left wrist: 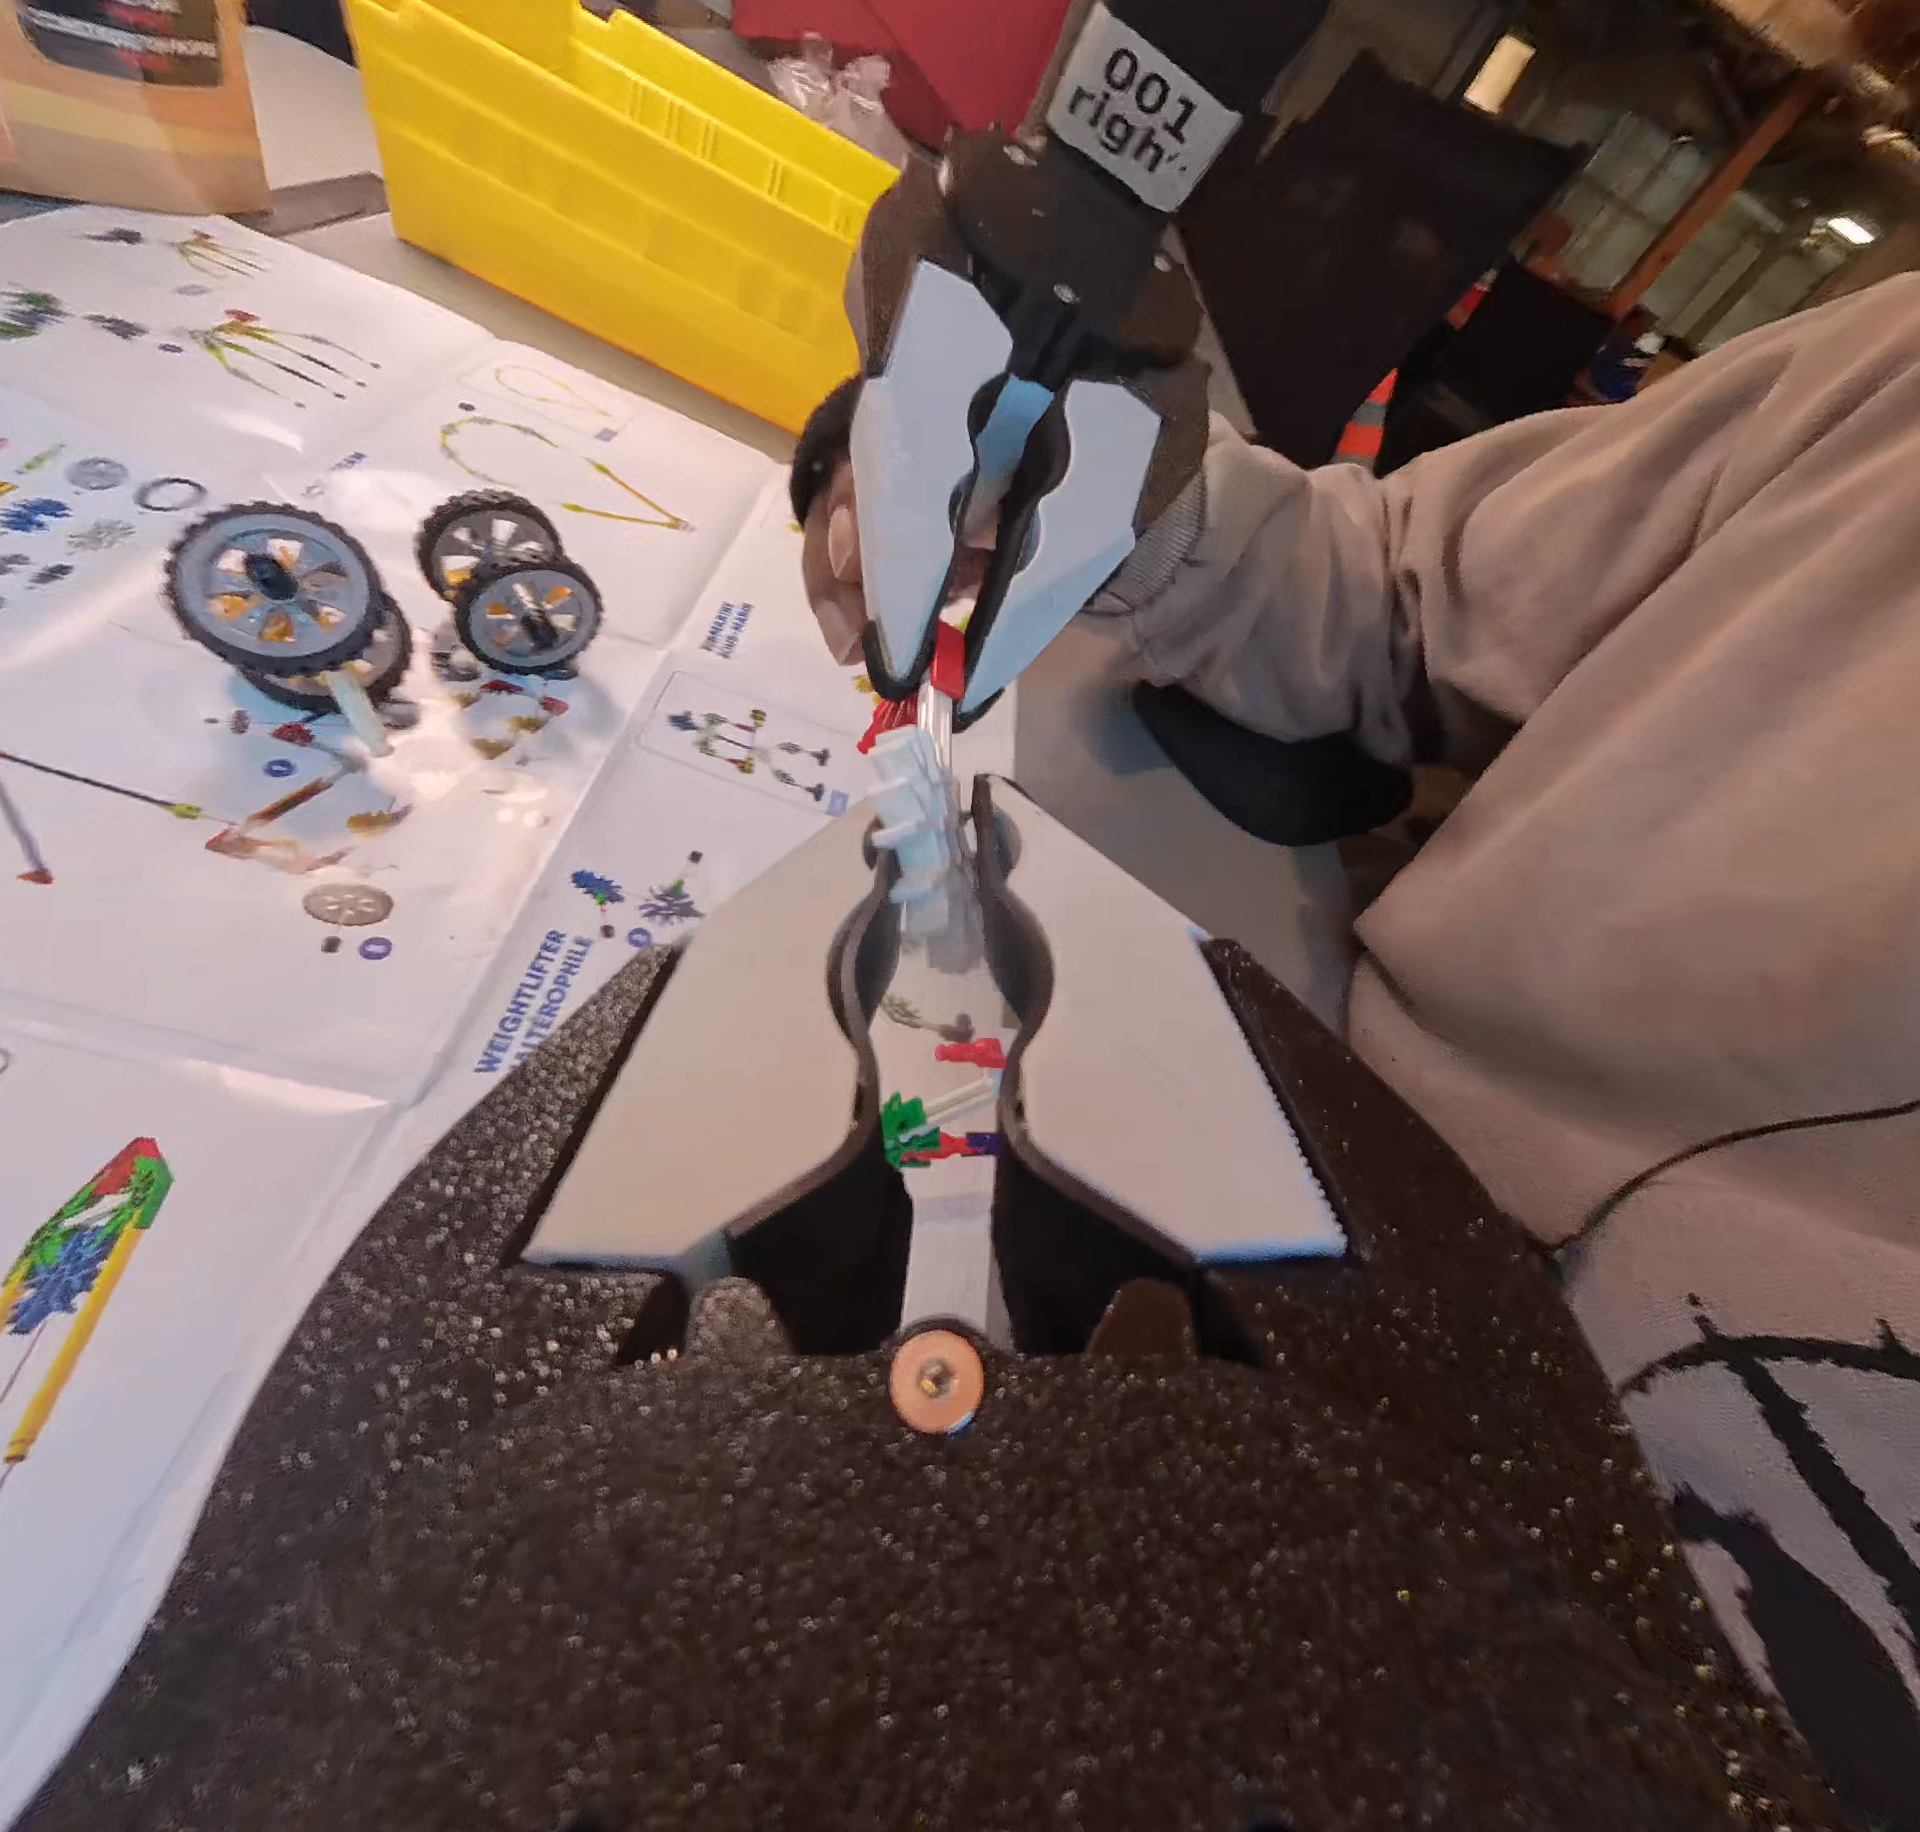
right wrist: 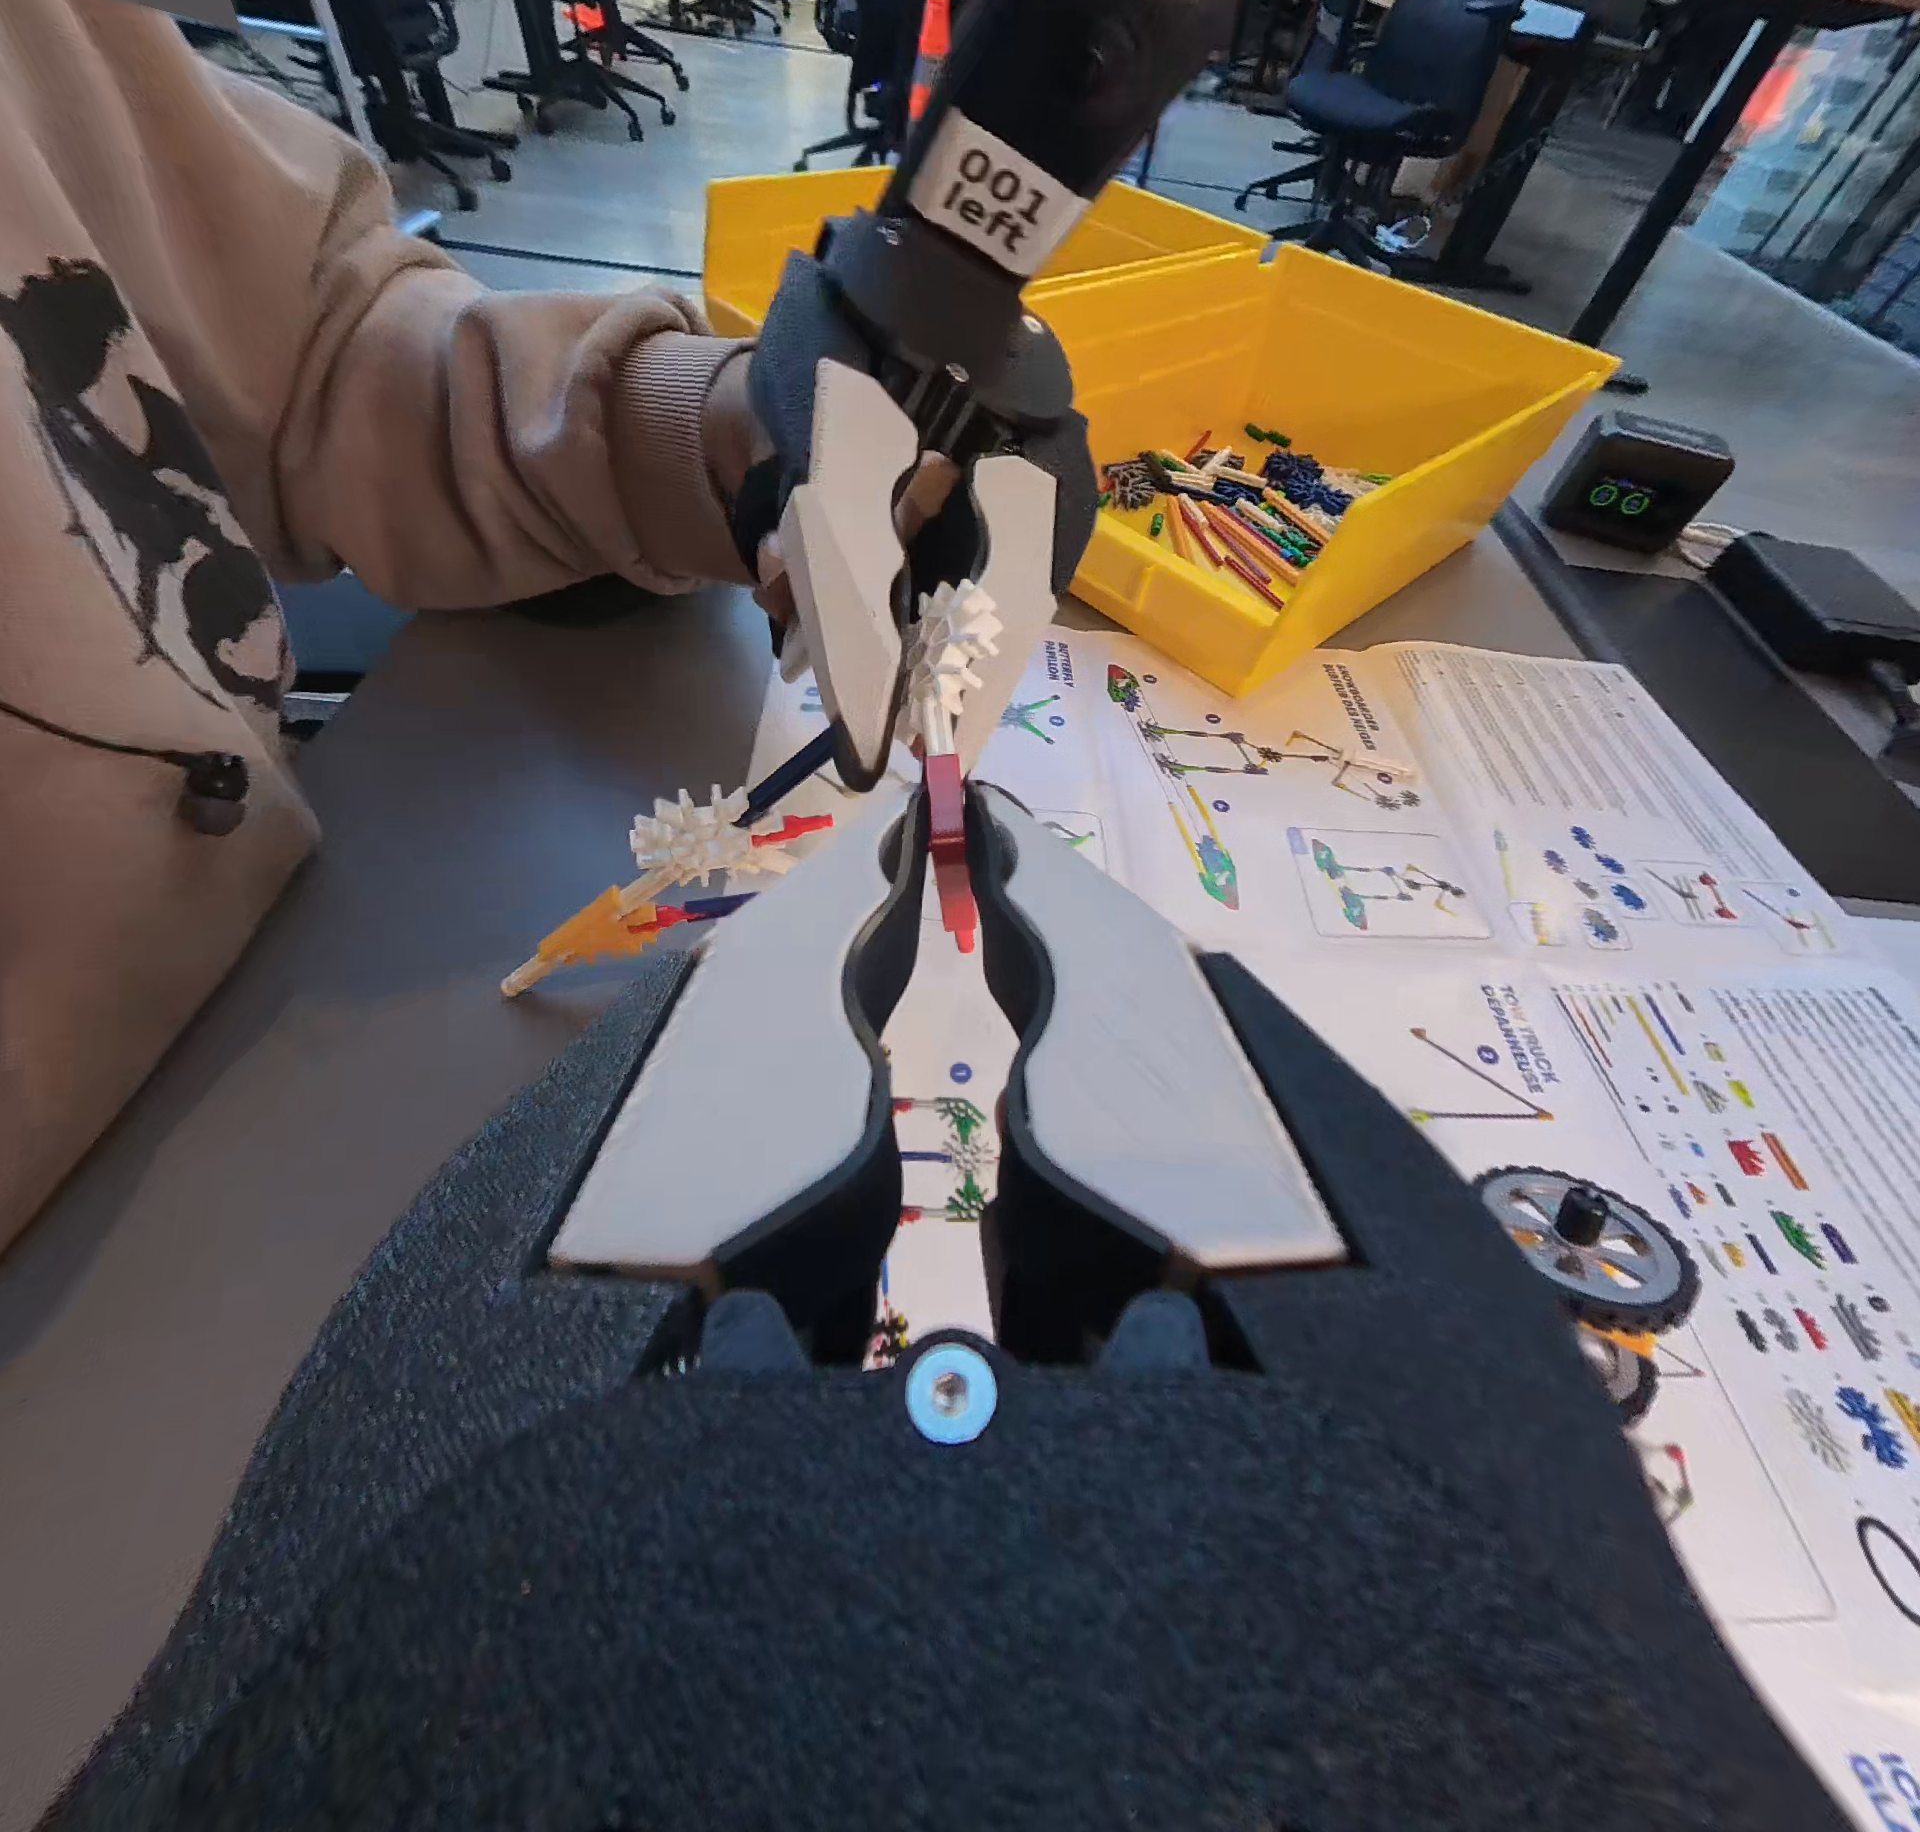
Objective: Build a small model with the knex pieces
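Here the right gripper (right wrist: 943, 795) has its jaws clamped on a red connector (right wrist: 948, 826), and the left gripper (left wrist: 935, 811) pinches the white connector (left wrist: 920, 826) joined to it above the instruction sheet (right wrist: 1403, 847); their joining rod is barely discernible. Beyond the sheet sits a yellow bin (right wrist: 1403, 380).

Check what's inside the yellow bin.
The yellow bin holds a heap of loose rods and connectors in its near corner. The left gripper hides the rest of its floor.

A bin (right wrist: 1351, 411) of rods (right wrist: 1236, 515) stands behind the instruction sheet (right wrist: 1299, 847); wheels (left wrist: 281, 587) rest on it.
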Demonstrator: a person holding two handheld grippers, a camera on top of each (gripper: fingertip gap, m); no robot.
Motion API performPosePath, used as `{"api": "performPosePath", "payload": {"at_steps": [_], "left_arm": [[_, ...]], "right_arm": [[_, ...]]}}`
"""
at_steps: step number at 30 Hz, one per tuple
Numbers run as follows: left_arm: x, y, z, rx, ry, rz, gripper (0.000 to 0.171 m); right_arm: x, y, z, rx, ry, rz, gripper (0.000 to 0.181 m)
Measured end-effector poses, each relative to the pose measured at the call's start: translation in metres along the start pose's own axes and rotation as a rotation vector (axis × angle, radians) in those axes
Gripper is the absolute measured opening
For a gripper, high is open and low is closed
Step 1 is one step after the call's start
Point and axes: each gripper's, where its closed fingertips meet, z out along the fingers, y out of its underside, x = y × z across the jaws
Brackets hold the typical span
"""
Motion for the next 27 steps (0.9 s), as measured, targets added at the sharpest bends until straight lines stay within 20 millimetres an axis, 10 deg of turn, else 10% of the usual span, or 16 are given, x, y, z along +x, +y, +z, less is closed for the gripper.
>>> {"api": "performPosePath", "payload": {"at_steps": [8,19,27], "left_arm": [[-0.039,-0.025,-0.004,0.15,-0.459,0.14,0.004],[-0.052,-0.044,-0.013,0.04,-0.942,0.764,0.004],[-0.056,-0.044,-0.03,0.165,-0.407,0.019,0.004]], "right_arm": [[0.044,0.008,0.006,0.111,0.265,0.242,0.008],[0.068,-0.001,0.014,0.34,0.36,0.679,0.003],[0.06,-0.002,-0.017,0.323,0.156,0.63,0.004]]}}
